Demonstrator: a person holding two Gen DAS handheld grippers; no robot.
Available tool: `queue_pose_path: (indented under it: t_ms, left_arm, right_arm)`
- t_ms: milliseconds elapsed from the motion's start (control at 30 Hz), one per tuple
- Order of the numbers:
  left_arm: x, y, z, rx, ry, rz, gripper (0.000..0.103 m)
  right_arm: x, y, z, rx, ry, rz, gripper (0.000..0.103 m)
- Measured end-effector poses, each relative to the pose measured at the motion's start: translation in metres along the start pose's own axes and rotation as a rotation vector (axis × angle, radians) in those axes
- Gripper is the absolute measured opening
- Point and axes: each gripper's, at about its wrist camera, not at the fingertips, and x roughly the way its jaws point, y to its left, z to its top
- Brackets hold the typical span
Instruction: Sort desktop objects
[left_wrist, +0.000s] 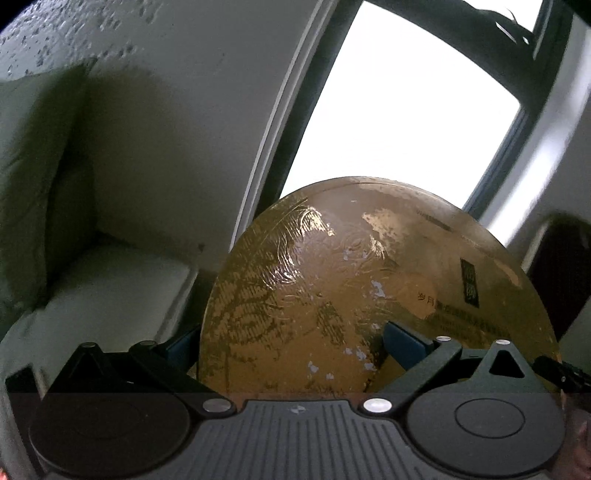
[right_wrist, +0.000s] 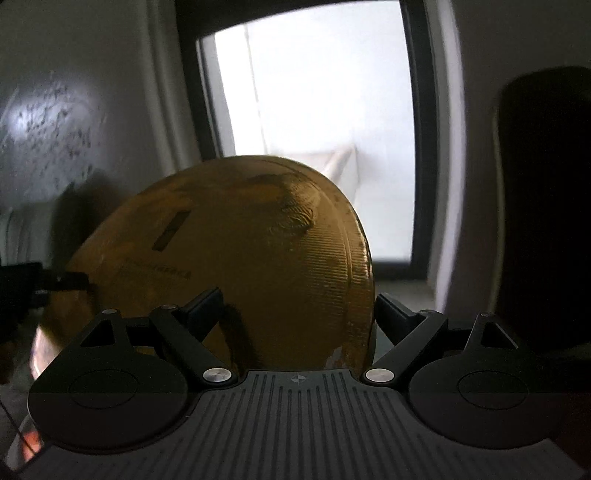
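left gripper (left_wrist: 291, 341): your jaws sit wide, clamped on the gold round tin's (left_wrist: 369, 280) rim
right gripper (right_wrist: 297, 310): same tin (right_wrist: 240, 251), wide grip too
room: window (right_wrist: 314, 92) straight ahead, wall (left_wrist: 177, 110) beside

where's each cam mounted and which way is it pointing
Left wrist: sits on the left claw, looking forward along its fingers at a round gold tin held between them, with a window and a pale cushion behind; only claw parts show.
Right wrist: sits on the right claw, facing the gold tin's other side and the window; the left claw's tip enters at the left edge.
Shared: the tin and the window.
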Motion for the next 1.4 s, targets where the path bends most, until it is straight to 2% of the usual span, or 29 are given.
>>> queue_pose_path:
  t_ms: [133, 267, 533, 700, 967, 1200, 1400]
  left_arm:
    - [-0.020, 0.004, -0.027, -0.019, 0.048, 0.014, 0.101]
    - [-0.024, 0.007, -0.048, -0.068, 0.099, 0.029, 0.101]
    - [-0.043, 0.012, -0.075, -0.098, 0.123, 0.051, 0.101]
    - [-0.062, -0.004, -0.086, -0.087, 0.120, 0.019, 0.101]
    - [-0.049, -0.035, -0.098, -0.052, 0.168, -0.067, 0.101]
    - [-0.040, -0.062, -0.109, 0.000, 0.205, -0.095, 0.101]
    - [-0.035, -0.082, -0.119, 0.041, 0.228, -0.126, 0.101]
  right_arm:
    - [-0.027, 0.009, -0.033, 0.003, 0.054, -0.010, 0.090]
    - [-0.050, 0.021, -0.053, -0.013, 0.067, -0.021, 0.090]
    - [-0.091, 0.024, -0.076, -0.036, 0.085, -0.043, 0.090]
    - [-0.113, 0.019, -0.077, -0.040, 0.081, -0.062, 0.090]
    - [-0.152, 0.006, -0.081, -0.041, 0.065, -0.151, 0.090]
    - [-0.181, -0.007, -0.095, -0.006, 0.091, -0.240, 0.090]
    - [-0.199, -0.010, -0.099, 0.026, 0.105, -0.280, 0.090]
